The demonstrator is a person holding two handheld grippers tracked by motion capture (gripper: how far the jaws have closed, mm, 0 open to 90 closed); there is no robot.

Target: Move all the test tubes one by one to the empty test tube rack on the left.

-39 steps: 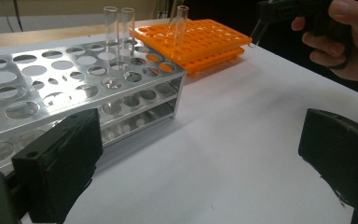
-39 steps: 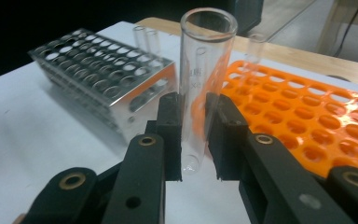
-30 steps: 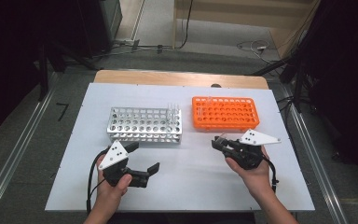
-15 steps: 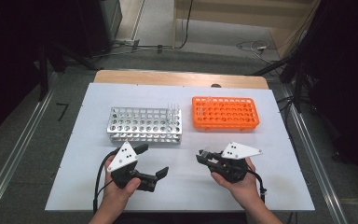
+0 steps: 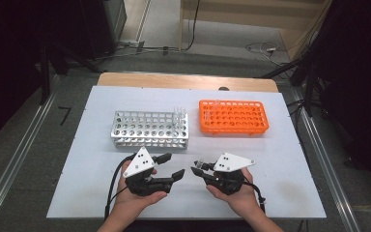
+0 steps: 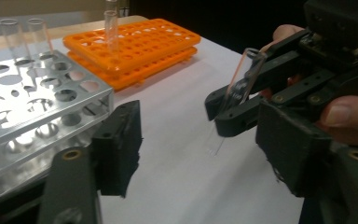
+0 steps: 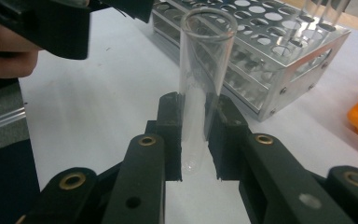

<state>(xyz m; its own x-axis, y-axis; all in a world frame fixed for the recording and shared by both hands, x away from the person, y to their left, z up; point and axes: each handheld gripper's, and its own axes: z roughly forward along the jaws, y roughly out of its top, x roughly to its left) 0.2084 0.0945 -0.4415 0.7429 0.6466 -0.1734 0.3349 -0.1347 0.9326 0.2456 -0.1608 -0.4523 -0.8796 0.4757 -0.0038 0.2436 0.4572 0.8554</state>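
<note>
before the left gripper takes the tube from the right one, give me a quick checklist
1. Right gripper clamped on the test tube: ok.
2. Tube whole, nothing visibly inside: ok.
3. Left gripper has just been closing, nothing between its jaws, gap still enough for the tube: cannot tell.
4. Grippers facing each other, still apart: ok.
5. Free holes in the metal rack: ok.
6. Orange rack clear of the handover: ok.

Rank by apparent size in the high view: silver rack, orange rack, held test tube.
1. Silver rack, though only slightly wider than the next, and it sits nearer the camera, so this order is unsure.
2. Orange rack.
3. Test tube in the right gripper, far the smallest.
</note>
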